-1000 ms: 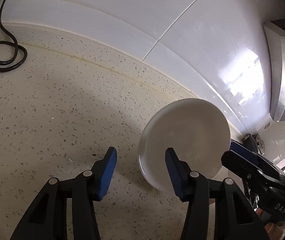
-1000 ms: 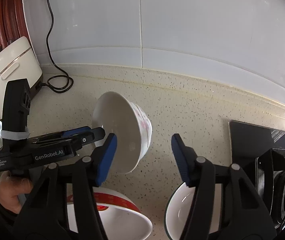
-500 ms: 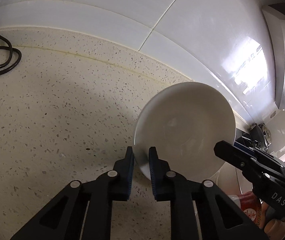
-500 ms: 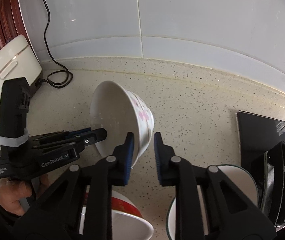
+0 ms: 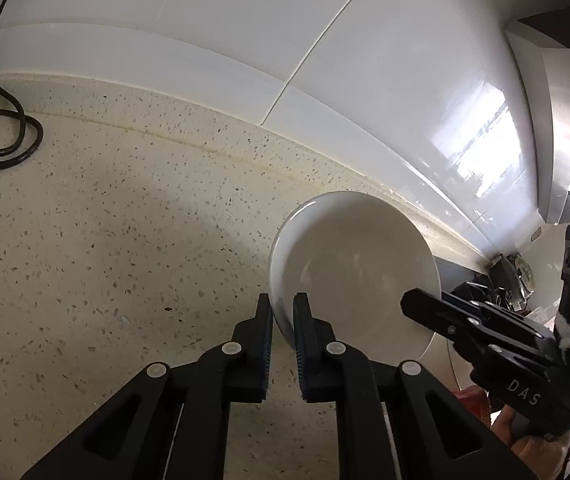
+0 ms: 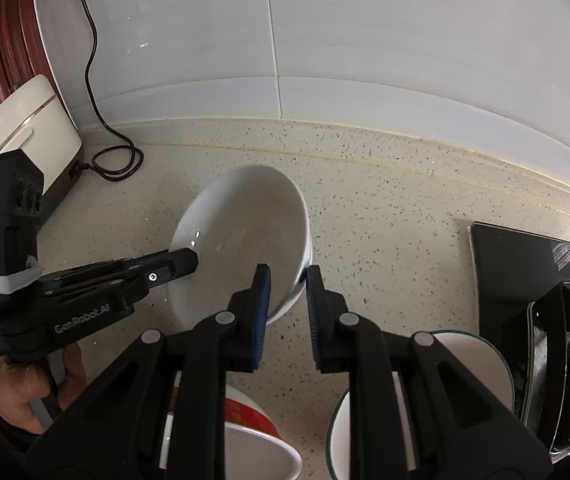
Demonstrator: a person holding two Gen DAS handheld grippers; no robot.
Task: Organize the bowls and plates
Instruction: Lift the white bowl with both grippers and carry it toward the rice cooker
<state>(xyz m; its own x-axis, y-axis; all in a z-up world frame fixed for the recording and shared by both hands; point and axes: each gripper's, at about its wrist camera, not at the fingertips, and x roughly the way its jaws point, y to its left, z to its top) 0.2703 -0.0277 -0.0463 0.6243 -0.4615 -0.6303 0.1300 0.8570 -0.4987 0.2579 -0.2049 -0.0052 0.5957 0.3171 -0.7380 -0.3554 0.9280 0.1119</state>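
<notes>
A white bowl (image 5: 355, 272) is held tilted on its side above the speckled counter, its inside facing the cameras. My left gripper (image 5: 283, 308) is shut on its left rim. My right gripper (image 6: 287, 278) is shut on its right rim, with one finger inside and one outside. In the right wrist view the bowl (image 6: 241, 240) shows with the left gripper (image 6: 189, 266) clamped on its far edge. In the left wrist view the right gripper (image 5: 409, 304) reaches onto the bowl's right edge.
A red-and-white bowl (image 6: 257, 432) and a green-rimmed white bowl (image 6: 469, 364) sit below the right gripper. A black stove (image 6: 533, 264) lies at right. A white appliance (image 6: 13, 128) and coiled black cord (image 6: 119, 160) are at left. White tiled wall behind.
Both grippers closed on the bowl's rim from open one second ago. The bowl has turned so its inside faces the right camera and has moved slightly forward over the counter.
</notes>
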